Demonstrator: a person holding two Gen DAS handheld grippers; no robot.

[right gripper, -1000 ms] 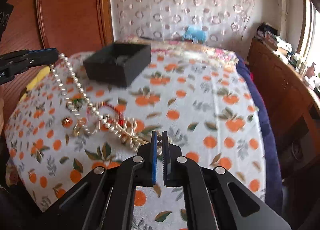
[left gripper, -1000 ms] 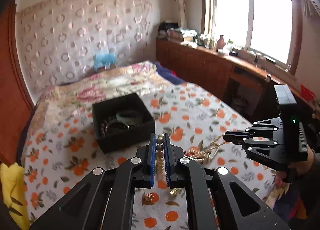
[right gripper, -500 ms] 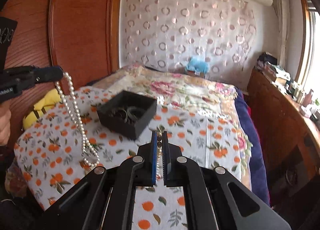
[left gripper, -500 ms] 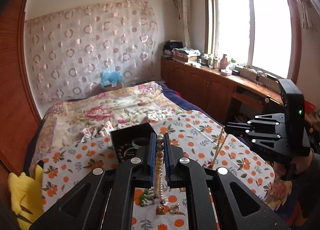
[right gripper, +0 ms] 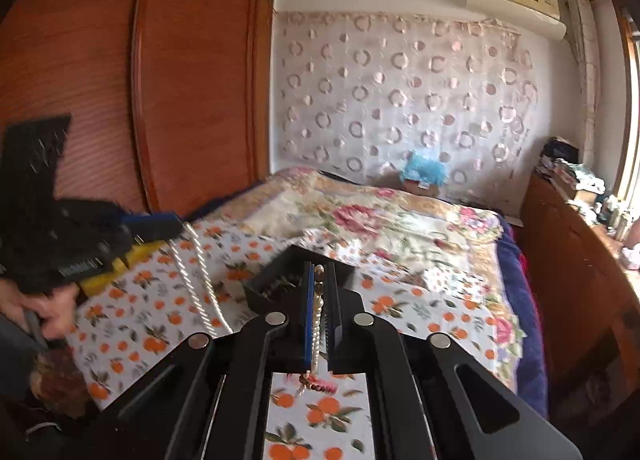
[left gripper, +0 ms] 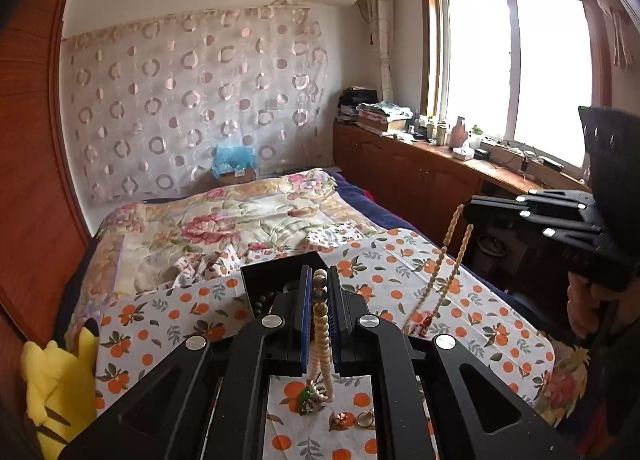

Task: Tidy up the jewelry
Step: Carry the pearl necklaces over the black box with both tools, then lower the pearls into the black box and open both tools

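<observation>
My left gripper [left gripper: 319, 280] is shut on a pearl necklace [left gripper: 321, 334] that hangs down between its fingers; it also shows in the right wrist view [right gripper: 176, 228] with the strand [right gripper: 196, 280] dangling. My right gripper [right gripper: 319, 274] is shut on a second beaded necklace [right gripper: 317, 324]; in the left wrist view this gripper [left gripper: 468, 206] holds the golden strand [left gripper: 448, 260] above the bed. The black jewelry box [left gripper: 264, 280] sits on the orange-print cloth [left gripper: 460, 308], just beyond both grippers; it also shows in the right wrist view [right gripper: 272, 280].
Small rings and a green pendant [left gripper: 308, 400] lie on the cloth below my left gripper. A yellow plush toy [left gripper: 60, 376] lies at the bed's left edge. A wooden wardrobe [right gripper: 180, 100] stands left, a wooden counter [left gripper: 420, 176] under the window right.
Both grippers have risen well above the bed, lifting the necklaces off the cloth so they hang free. The box now appears lower and closer to the fingertips.
</observation>
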